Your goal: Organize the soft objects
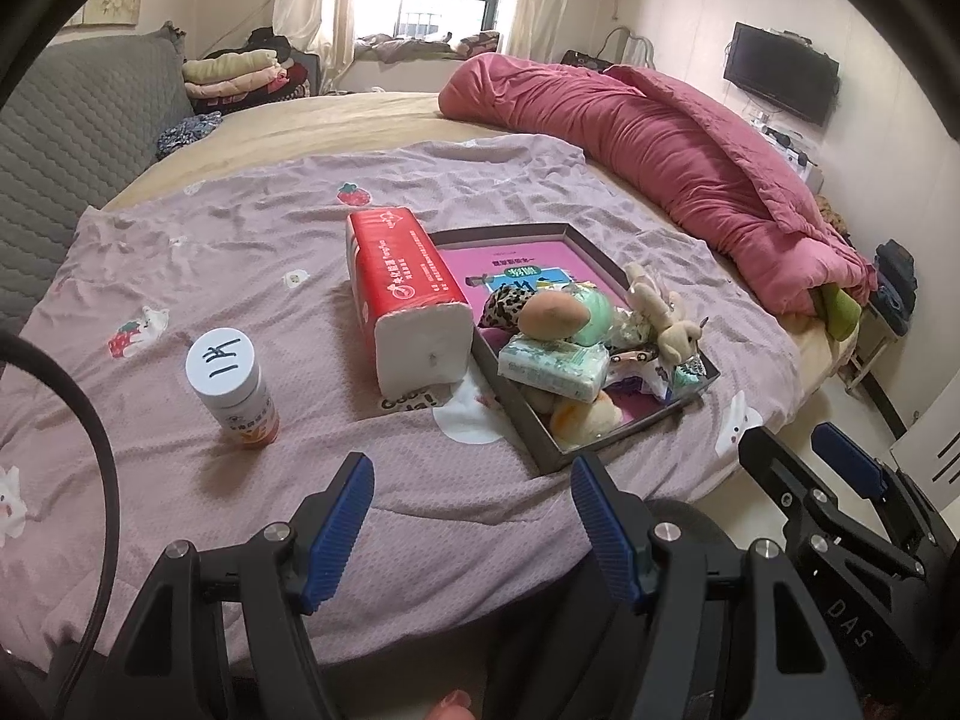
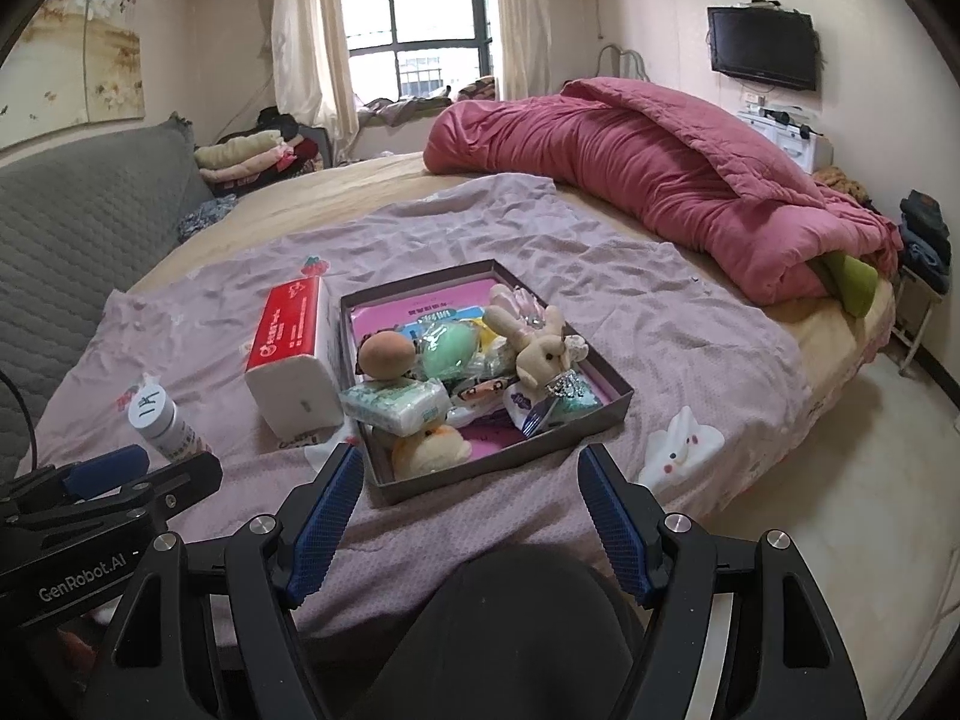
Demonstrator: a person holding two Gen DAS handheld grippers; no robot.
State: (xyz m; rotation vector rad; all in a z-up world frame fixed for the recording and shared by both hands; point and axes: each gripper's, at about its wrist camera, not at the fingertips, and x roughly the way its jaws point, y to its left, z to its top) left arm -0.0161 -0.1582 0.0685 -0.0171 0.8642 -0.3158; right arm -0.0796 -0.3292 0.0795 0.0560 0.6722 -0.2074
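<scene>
Red tissue pack [image 1: 403, 276], grey tray [image 2: 384, 483], strawberry-print lilac sheet [image 1: 252, 222].

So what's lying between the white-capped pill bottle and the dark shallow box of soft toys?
The red-wrapped white tissue pack lies between the pill bottle and the box, close beside the box's left wall, clearest in the left wrist view.

Black-framed tongs [image 1: 471, 531], ribbed blue pads [image 2: 327, 519], silver screws — white "GenRobot.AI" lettering, black cable

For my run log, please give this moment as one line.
left gripper: open, empty | right gripper: open, empty | soft toys: in tray | tissue pack: beside tray
</scene>
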